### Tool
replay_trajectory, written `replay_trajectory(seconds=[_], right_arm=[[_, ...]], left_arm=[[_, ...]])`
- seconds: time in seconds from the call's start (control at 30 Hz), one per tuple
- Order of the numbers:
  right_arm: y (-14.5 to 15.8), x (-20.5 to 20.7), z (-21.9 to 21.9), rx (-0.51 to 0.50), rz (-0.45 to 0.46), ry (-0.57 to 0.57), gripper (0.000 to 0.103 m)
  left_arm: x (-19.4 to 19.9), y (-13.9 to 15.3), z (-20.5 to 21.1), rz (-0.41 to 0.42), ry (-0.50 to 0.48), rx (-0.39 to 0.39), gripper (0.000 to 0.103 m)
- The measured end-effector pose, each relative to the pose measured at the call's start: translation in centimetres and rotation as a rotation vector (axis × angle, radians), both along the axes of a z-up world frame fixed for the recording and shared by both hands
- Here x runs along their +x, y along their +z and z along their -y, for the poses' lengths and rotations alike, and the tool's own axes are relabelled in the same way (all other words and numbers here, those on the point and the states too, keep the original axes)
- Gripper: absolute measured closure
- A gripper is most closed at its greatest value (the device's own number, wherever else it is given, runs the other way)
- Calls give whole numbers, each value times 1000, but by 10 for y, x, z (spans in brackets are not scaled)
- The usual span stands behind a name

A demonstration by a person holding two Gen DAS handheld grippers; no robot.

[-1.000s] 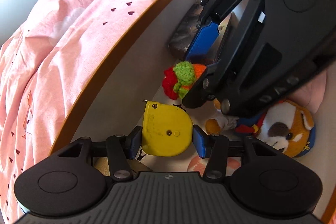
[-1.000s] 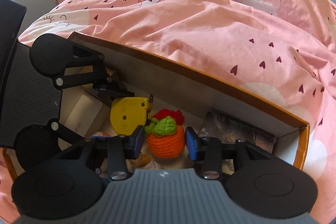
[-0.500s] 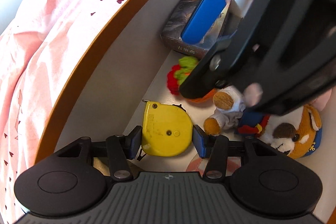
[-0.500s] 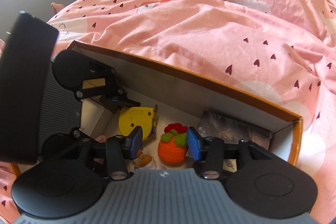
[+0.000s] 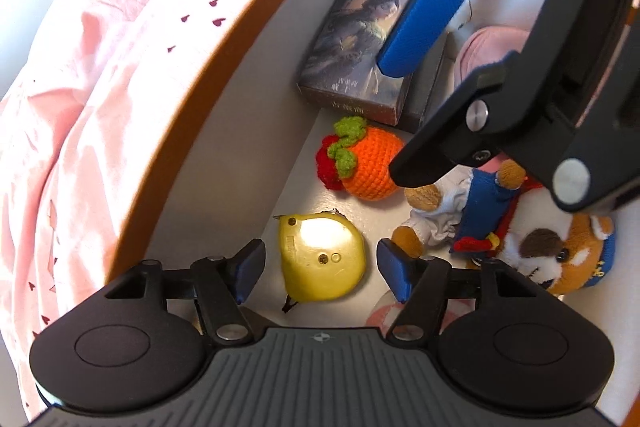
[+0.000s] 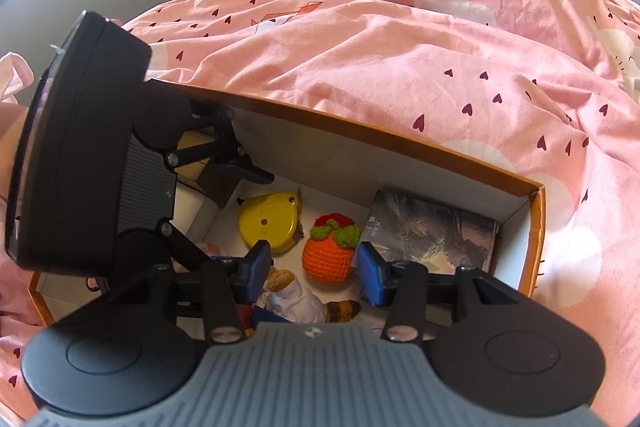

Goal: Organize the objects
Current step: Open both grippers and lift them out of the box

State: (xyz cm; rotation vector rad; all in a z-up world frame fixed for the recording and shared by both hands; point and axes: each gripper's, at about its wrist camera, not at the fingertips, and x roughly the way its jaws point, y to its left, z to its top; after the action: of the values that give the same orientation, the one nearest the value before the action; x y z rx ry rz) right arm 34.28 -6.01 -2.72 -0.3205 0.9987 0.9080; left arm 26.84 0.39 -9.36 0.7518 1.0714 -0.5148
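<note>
A yellow tape measure [image 5: 322, 259] lies on the floor of an orange-rimmed cardboard box [image 5: 224, 83]. My left gripper [image 5: 322, 273] straddles it with its jaws opening, and a gap shows at each blue pad. Just beyond it rests a crocheted orange fruit [image 5: 370, 163] with a green top. My right gripper [image 6: 314, 269] hangs open above that fruit [image 6: 328, 255] without touching it. In the left wrist view the right gripper's blue pad [image 5: 424, 19] crosses in front of a book. The tape measure [image 6: 268, 221] also shows in the right wrist view.
A dark-covered book [image 5: 356, 63] lies in the box's far corner. A plush dog in blue clothes [image 5: 520, 239] fills the right side, with a pink soft item [image 5: 492, 47] behind it. Small cartons [image 6: 200, 215] stand at the other end. A pink quilt [image 6: 400, 47] surrounds the box.
My left jaws have spread off the tape measure, which now lies free on the box floor. My right gripper has lifted up and away from the crocheted fruit.
</note>
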Motion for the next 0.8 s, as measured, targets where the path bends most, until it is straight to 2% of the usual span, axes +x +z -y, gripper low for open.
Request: replay_trajectory(seconds=[0.3,0.43,0.57,0.63,0.67,0.7,0.77,0.8], right_arm=[[23,-22,12,-24,45,-12,44],[40,-35,17,-43,76,-44,36],[61,-52,27,-30,118,-98,27],[70,-64,32,-6,147,-122,22],[75,-70,34,6,167,-137,20],[80,-77,38,24,193,-148,15],[88,-92,45,64,252,-167,11],[92,-100,49,86,280,-173,7]], left_arm=[[-39,58,-13,125,87,-67,28],[-64,90,-16,197,131,-78,28],[-85,125,-13,291,157,-122,28],[-100,136,-14,334,204,-151,28],[-107,144,-2,365,223,-179,28],[-107,148,-2,396,244,-202,27],[-81,160,-12,425,328,-195,22],[-86,166,-16,431,363,-224,22]])
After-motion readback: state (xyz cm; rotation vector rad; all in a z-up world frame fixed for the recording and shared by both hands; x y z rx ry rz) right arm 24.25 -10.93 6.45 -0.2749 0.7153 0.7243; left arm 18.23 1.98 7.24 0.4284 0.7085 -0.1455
